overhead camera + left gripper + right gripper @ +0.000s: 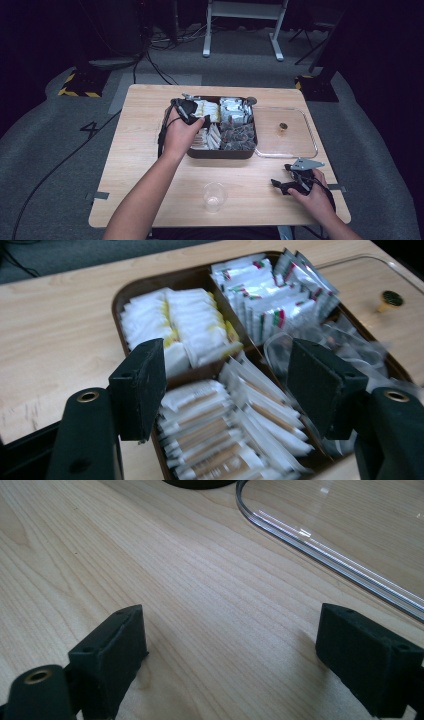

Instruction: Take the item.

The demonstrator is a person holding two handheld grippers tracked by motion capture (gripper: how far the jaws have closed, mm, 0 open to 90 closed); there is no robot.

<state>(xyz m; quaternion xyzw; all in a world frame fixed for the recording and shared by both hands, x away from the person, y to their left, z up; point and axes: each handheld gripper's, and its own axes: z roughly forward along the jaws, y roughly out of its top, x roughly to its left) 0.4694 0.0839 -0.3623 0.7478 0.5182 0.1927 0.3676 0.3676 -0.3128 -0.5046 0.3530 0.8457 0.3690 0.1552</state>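
Both grippers have their jaws spread wide and hold nothing: the left gripper point(227, 385) hovers over the brown tray point(220, 153) of packets, the right gripper point(230, 665) sits low over the bare wooden table point(150, 100) near its front right corner. Beside the tray lies a clear lid point(300, 150) with a small gold knob point(283, 128). Inside the tray, white packets point(175, 330) fill one compartment, silvery ones point(270, 295) another, and long paper sticks point(220, 435) a third. A clear plastic cup point(214, 196) stands near the front edge.

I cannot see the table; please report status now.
Left claw open over packet tray. Right claw open, low over table. Nothing held.
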